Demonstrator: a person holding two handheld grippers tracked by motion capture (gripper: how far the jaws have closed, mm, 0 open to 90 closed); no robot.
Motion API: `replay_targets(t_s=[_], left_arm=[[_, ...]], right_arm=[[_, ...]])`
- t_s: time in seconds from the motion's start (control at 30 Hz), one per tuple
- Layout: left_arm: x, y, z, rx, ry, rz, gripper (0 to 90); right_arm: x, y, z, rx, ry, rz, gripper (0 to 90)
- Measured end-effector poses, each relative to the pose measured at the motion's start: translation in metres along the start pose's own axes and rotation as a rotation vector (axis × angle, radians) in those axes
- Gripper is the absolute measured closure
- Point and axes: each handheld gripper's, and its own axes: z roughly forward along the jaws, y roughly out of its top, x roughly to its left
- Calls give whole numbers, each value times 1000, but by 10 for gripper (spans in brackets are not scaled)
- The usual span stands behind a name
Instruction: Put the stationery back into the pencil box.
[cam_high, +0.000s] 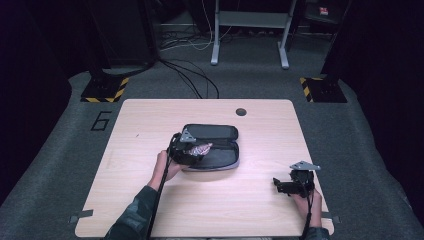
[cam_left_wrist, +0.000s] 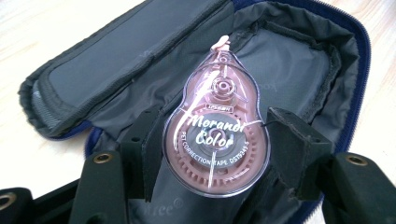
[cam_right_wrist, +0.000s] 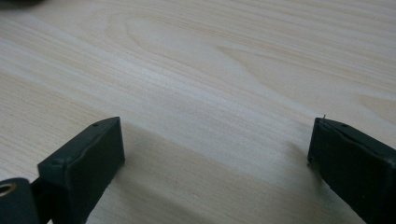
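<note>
A pink, teardrop-shaped plastic correction tape dispenser (cam_left_wrist: 216, 135) is being gripped by its wide round end between the jaws of the left gripper (cam_left_wrist: 212, 149), with its narrow tip pointed into the open case. It is being held just above the dark grey fabric lining of the zip-around pencil case with a blue edge (cam_left_wrist: 299, 60), which is lying unzipped and spread flat near the middle of the light wooden surface (cam_high: 150, 120). Judging by this, the dispenser is being carried to the case, or possibly lifted out of it; which of the two cannot be told. If it is being packed, the lowering, the release and the closing of the case are judged to be left. The right gripper (cam_right_wrist: 215, 154) is being rested low over bare wood near the surface's right front corner, well apart from the case, its jaws spread wide and holding nothing.
</note>
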Motion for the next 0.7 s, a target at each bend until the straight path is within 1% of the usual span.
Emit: replay_targets(t_s=[0.13,0.17,0.3,0.37,0.43,0.47,0.5,0.53,0.57,0.6,0.63,0.7], left_arm=[[-4,2,8,16,-13,2,392],[-5,2,10,16,-10,-8,392],[-6,3,18,34,-6,-1,392],[-7,3,22,43,-12,-16,392],[-7,2,23,48,-6,-15,392],[-7,2,26,61,-3,-17,392],[-7,2,26,61,-3,-17,392],[-7,2,28,61,-5,-25,392],[-6,2,29,72,-6,-26,392],[-6,2,29,72,-6,-26,392],[-6,1,31,68,-5,-34,392],[-6,1,33,74,0,-31,392]], right_arm=[[0,0,0,-1,0,1,34],[0,0,0,-1,0,1,34],[0,0,0,-1,0,0,34],[0,0,0,-1,0,1,34],[0,0,0,0,0,0,34],[0,0,0,0,0,0,34],[0,0,0,0,0,0,34],[0,0,0,0,0,0,34],[0,0,0,0,0,0,34],[0,0,0,0,0,0,34],[0,0,0,0,0,0,34],[0,0,0,0,0,0,34]])
